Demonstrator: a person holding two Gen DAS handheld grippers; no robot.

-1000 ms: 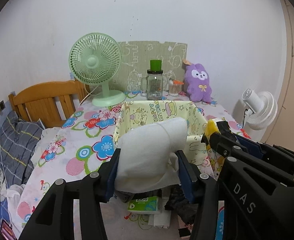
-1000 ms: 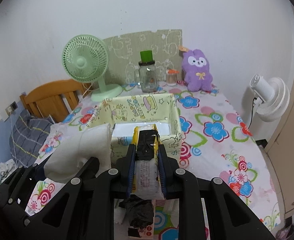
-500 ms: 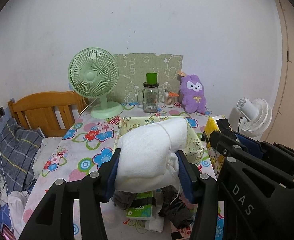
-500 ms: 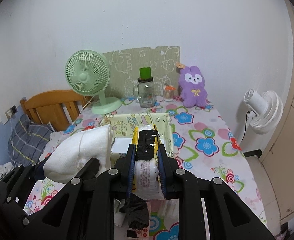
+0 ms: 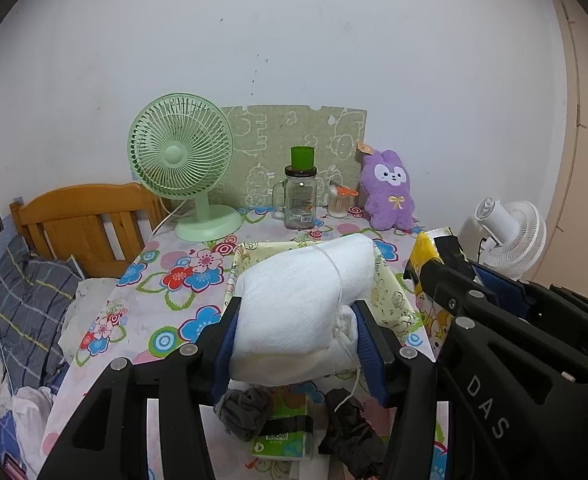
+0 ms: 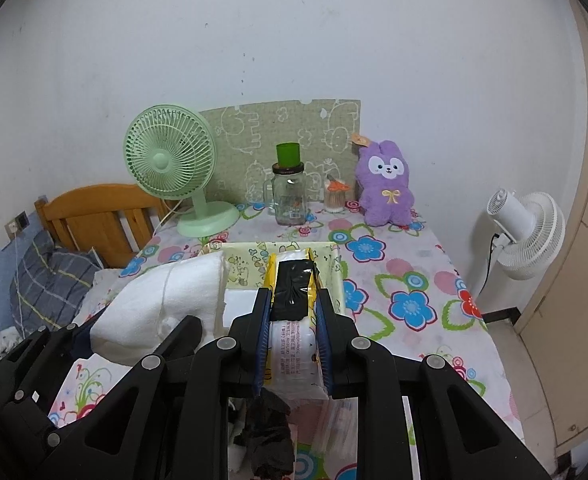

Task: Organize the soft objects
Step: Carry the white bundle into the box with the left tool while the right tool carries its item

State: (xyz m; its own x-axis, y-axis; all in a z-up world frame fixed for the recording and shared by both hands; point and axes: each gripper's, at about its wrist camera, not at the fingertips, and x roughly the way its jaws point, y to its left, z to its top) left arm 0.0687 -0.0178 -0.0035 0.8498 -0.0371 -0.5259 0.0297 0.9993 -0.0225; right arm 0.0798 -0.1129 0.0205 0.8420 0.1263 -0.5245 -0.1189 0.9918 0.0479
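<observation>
1. left gripper [image 5: 297, 340] has its blue-padded fingers [image 5: 226, 336] pressed into both sides of a soft white rolled towel tied with string [image 5: 305, 292]; the roll bulges above the pads, so the squeeze is what carries it clear of the surface.
2. right gripper [image 6: 292, 336] is clamped narrow on a slim yellow-and-white plastic tissue pack patched with black tape [image 6: 294, 320], held on edge between the fingers, probably so it can slide down into a tight gap.
3. both loads hang just in front of the pale yellow cartoon-print fabric storage box [image 5: 389, 296], which sits open-topped on the flower-patterned surface [image 6: 409, 304]; that looks like where the soft things go.
4. in the right wrist view the box already has something flat and white inside; how much room is left i cannot tell.
5. under the grippers, near the front edge, lie a green tissue pack [image 5: 282, 436] and dark crumpled cloth pieces [image 5: 246, 408], seemingly yet to be sorted.
6. the mint green desk fan [image 5: 182, 168], glass jar with green lid [image 5: 299, 196] and purple plush rabbit [image 5: 389, 192] stand along the back wall, well apart from the box.
7. my read: carry phase, both items lifted, drop into the box comes next.
</observation>
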